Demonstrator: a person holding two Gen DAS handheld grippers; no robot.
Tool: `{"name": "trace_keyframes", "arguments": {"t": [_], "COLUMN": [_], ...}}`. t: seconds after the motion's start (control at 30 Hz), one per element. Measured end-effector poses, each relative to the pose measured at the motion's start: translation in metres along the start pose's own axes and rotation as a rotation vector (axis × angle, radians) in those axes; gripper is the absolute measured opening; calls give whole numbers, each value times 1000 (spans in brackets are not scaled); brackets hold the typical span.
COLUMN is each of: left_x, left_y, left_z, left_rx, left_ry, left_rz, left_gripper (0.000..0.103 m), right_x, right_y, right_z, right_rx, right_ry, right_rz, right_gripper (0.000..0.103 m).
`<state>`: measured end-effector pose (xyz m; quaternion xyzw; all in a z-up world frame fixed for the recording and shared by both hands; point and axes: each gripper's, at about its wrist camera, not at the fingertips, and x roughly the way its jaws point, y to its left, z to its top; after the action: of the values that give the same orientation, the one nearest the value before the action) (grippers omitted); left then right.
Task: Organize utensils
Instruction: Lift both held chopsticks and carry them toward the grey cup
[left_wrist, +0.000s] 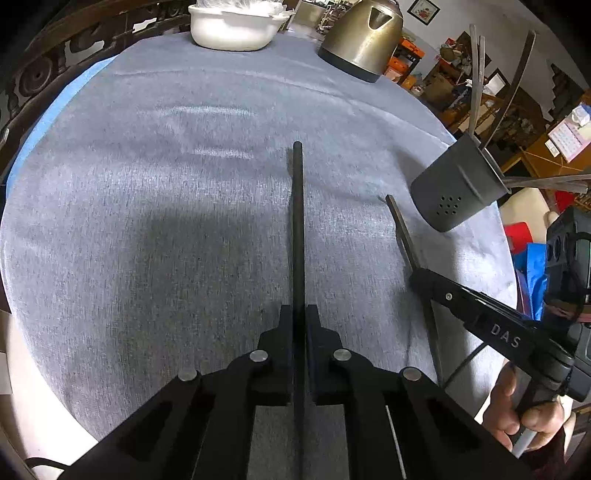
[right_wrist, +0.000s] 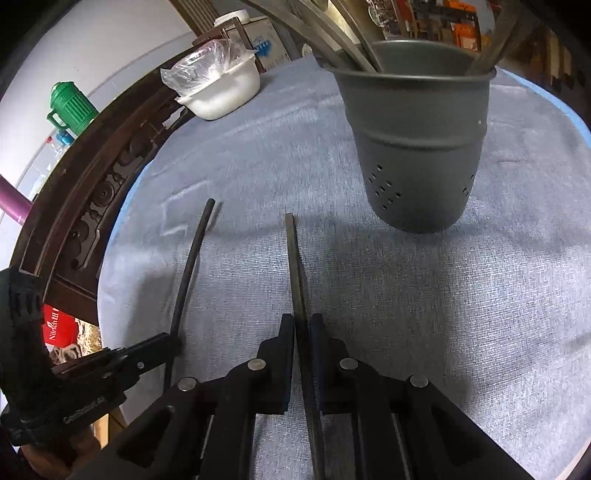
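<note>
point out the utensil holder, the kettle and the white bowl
utensil holder (right_wrist: 413, 147), right wrist view, on its grey side wall above the holes
kettle (left_wrist: 360, 44), left wrist view, on its metal body
white bowl (left_wrist: 231, 31), left wrist view, on its outer wall

The left gripper points steeply downward, its 2 fingers clamped on a thin black rod. The right gripper tilts down likewise, its fingers pinching a flat dark utensil. A hand grips the right gripper's handle.
</note>
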<state>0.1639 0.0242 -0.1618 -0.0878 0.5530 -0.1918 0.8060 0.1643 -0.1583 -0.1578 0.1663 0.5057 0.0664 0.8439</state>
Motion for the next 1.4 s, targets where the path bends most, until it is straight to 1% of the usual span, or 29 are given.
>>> {"name": "trace_keyframes", "arguments": {"t": [0.2,0.3,0.37,0.4,0.43,0.47,0.5,0.6,0.87,1.0,1.07,1.1,1.2,1.3,1.4], "left_x": [-7,-10,-9,-10,-12,-13,-13,-7,13,16,23,22,23,23,10], "left_y": [-2,-3,-4,-5,-5,-5,-6,-8,-13,-16,-17,-17,-15,-11,-9], "left_z": [-17,-21,-14,-10,-5,-2,4,23,44,52,58,56,60,62,60], "left_rx": [21,35,39,42,43,43,46,56,37,49,57,62,53,32,18], "left_ry": [34,70,80,72,60,53,46,45,86,88,86,86,85,80,39], "left_rz": [-19,-24,-16,-9,-1,3,1,11,3,14,23,27,31,22,15], "left_gripper": [6,7,10,18,28,32,34,34,34,34,28,20,7,7,7], "right_x": [-5,-7,-5,-4,-3,-1,1,7,19,24,25,26,26,19,3], "right_y": [1,-2,-3,-3,-4,-4,-5,-3,6,13,14,14,12,9,10], "right_z": [-6,-8,-5,-3,1,5,9,17,35,41,43,44,45,44,42], "right_rx": [-10,-3,9,14,24,33,41,51,30,-15,-27,-33,-41,-29,-40], "right_ry": [36,66,89,96,101,101,97,93,113,103,103,104,96,77,30], "right_rz": [-12,-7,-7,-6,-10,-17,-20,-24,-71,-104,-116,-120,-116,-98,-76], "right_gripper": [10,10,11,11,11,11,12,13,14,14,13,12,8,7,7]}}
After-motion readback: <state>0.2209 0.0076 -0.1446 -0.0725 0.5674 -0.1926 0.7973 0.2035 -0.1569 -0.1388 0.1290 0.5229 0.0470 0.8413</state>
